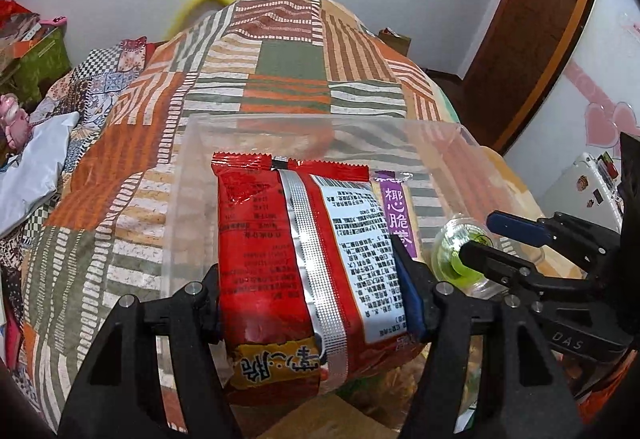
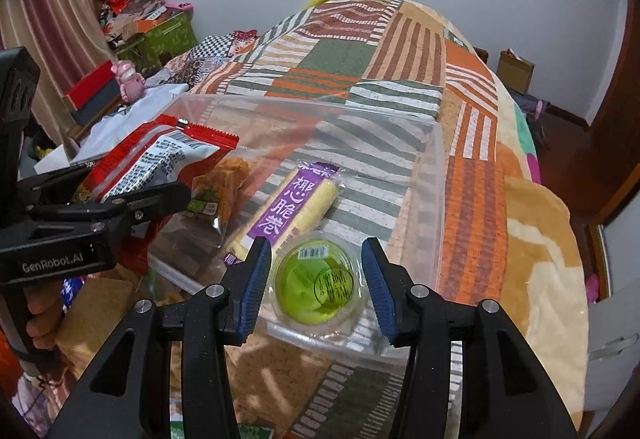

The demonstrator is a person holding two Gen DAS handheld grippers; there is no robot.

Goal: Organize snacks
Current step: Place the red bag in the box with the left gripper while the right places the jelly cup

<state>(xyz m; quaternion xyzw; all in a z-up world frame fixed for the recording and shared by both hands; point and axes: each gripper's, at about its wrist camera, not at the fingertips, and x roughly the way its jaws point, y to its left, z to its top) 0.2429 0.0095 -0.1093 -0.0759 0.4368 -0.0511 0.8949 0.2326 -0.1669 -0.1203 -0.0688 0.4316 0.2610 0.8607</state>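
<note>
My left gripper [image 1: 316,279] is shut on a red snack bag [image 1: 288,259] and holds it over the left part of a clear plastic bin [image 1: 332,121] on the bed. The bag also shows in the right wrist view [image 2: 160,155]. My right gripper [image 2: 316,279] is open, its pads on either side of a green jelly cup [image 2: 320,285] that sits in the bin's near corner, not touching it. A purple-labelled wafer roll pack [image 2: 288,209] and an orange snack pack [image 2: 224,187] lie in the bin [image 2: 436,199].
The bin sits on a patchwork blanket [image 2: 360,51] on the bed. More snack packs [image 2: 96,303] lie in front of the bin at the left. Boxes and clutter [image 2: 156,35] stand at the far left by the curtain. A door [image 1: 532,19] is at the right.
</note>
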